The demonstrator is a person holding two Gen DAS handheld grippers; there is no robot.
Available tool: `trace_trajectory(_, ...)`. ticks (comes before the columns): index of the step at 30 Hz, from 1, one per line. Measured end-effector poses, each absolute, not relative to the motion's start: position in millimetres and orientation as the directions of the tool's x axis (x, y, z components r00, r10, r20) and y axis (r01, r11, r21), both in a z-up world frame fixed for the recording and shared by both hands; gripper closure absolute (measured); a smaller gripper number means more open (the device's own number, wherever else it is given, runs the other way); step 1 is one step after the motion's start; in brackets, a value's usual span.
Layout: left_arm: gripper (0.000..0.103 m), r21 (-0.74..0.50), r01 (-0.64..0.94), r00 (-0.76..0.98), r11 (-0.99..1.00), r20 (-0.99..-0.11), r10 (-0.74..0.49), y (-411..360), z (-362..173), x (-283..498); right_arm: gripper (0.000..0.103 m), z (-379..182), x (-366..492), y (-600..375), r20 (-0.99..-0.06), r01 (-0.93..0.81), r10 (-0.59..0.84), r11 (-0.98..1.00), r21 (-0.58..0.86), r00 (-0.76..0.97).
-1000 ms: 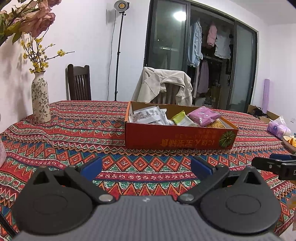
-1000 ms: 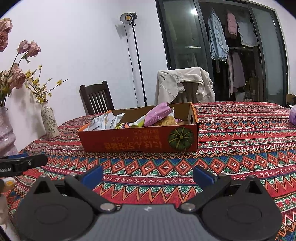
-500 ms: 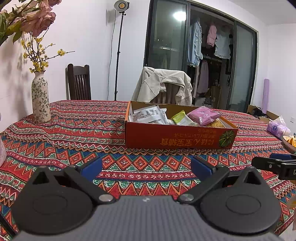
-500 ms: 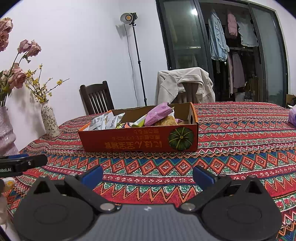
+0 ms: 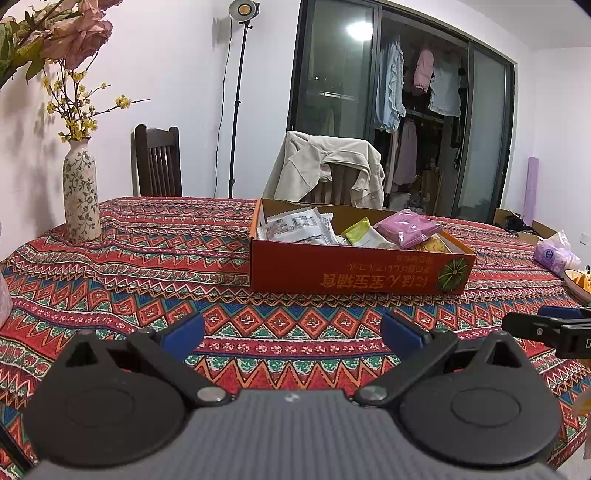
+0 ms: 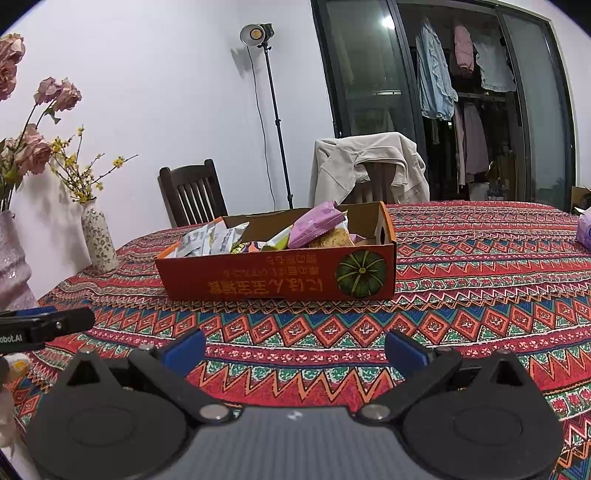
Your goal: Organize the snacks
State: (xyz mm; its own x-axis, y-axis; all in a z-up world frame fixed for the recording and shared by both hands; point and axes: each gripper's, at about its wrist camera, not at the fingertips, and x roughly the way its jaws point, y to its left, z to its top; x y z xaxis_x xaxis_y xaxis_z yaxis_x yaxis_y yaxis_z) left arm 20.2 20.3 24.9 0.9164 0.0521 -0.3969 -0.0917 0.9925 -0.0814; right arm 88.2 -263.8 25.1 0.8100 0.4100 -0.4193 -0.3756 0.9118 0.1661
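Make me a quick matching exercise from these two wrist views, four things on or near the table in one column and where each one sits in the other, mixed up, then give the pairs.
Things:
1. pink snack packet
2. floral vase
3. beige jacket
4. white snack packets

Places:
A. draped over a chair behind the table
B. standing on the tablecloth, left of the orange box
C. in the box, toward its left end
D. in the box, toward its pumpkin-picture end

Pairs: 1-D, 2-B, 3-A, 4-C

White walls [image 5: 177, 74] enclose a table with a patterned red cloth [image 5: 155, 258], two chairs, one draped with a beige jacket [image 5: 328, 170], a lit studio lamp [image 5: 242, 9], and dark sliding glass doors [image 5: 332, 92].
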Motion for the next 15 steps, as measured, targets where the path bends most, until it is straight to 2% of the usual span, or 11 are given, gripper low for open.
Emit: trace_trajectory(15,0.0,-0.086,-0.091,0.915,0.992,-0.4,0.05,20.9,23.6,20.6,0.0,24.9,87.2,-263.8,-0.421,-0.376,0.41,0.912,0.165,0.809)
